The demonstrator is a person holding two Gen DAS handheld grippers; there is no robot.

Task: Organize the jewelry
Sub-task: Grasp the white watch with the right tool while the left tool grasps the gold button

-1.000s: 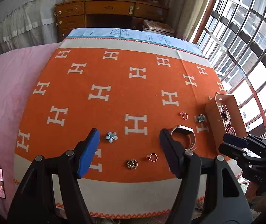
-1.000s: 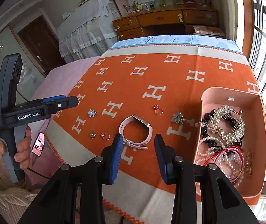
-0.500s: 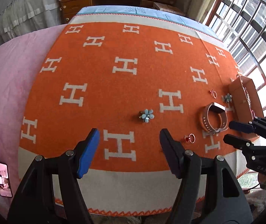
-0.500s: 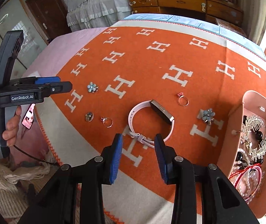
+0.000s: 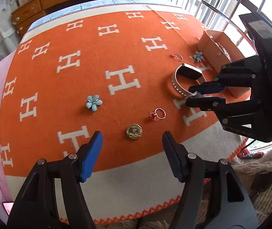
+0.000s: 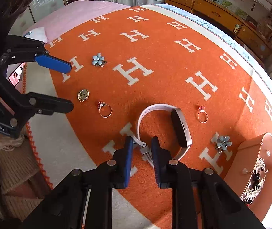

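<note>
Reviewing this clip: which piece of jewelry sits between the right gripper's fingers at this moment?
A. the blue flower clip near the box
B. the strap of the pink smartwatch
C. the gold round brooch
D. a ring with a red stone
B: the right gripper straddles the buckle end of the smartwatch strap, its jaws closing; the other pieces lie apart on the blanket.

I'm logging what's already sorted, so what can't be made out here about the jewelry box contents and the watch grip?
- Box contents: right wrist view, cut off by the picture edge and its near wall; in the left wrist view, the right gripper hides the inside.
- Watch strap end: the right gripper is closing around it; pad contact not visible.
- Gold brooch design: too small.
</note>
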